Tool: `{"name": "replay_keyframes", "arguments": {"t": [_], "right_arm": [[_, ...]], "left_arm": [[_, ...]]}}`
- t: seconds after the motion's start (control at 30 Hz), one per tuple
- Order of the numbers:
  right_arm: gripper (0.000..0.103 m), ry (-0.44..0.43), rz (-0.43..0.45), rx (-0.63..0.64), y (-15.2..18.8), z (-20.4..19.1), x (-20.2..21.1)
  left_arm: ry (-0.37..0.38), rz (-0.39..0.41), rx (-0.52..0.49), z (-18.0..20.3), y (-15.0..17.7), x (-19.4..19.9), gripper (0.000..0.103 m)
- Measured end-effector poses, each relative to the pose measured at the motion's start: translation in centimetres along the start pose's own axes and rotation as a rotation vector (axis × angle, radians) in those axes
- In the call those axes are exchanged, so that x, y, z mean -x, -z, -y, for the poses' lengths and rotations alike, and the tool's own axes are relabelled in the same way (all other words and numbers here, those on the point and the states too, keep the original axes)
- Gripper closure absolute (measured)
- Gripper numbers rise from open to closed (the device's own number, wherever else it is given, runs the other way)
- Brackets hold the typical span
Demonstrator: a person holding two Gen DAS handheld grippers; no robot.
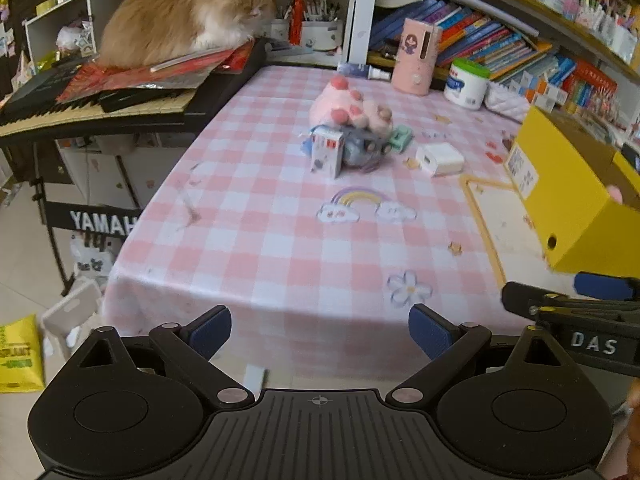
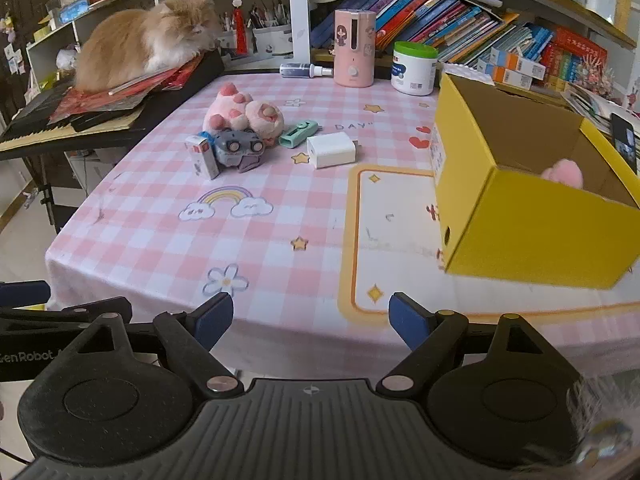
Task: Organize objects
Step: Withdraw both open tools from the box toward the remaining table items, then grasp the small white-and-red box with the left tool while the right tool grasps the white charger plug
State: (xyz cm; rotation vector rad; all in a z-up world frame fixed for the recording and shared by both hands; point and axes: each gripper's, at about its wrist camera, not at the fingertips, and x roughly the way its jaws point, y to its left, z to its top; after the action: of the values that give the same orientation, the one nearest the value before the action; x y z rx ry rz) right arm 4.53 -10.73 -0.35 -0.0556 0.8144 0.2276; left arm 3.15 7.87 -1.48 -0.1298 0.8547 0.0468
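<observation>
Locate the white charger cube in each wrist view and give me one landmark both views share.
Left wrist: the white charger cube lies right of centre on the checked cloth, right of the toy pile and left of the yellow box.
Right wrist: the cube lies at upper centre, right of the mint green item.
Shared landmark: the rainbow print, nearer the camera than the cube in both views.

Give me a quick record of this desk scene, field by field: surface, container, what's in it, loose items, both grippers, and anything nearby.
surface: pink checked tablecloth
container: open yellow box, on the table's right side
in box: a pink plush piece, partly hidden
loose items: pink plush paws, grey toy, small carton, mint gadget, white charger
left gripper: open, empty
right gripper: open, empty
nearby: cat lying on keyboard
</observation>
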Motion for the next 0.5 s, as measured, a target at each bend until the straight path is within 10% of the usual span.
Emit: {"name": "replay_keyframes", "arguments": {"t": [0.5], "right_arm": [[0.022,-0.007,-0.001,0.056,-7.0,2.1,-7.2]], "left_arm": [[0.015,-0.004,0.079,0.6,-6.0,-6.6,0.006]]}}
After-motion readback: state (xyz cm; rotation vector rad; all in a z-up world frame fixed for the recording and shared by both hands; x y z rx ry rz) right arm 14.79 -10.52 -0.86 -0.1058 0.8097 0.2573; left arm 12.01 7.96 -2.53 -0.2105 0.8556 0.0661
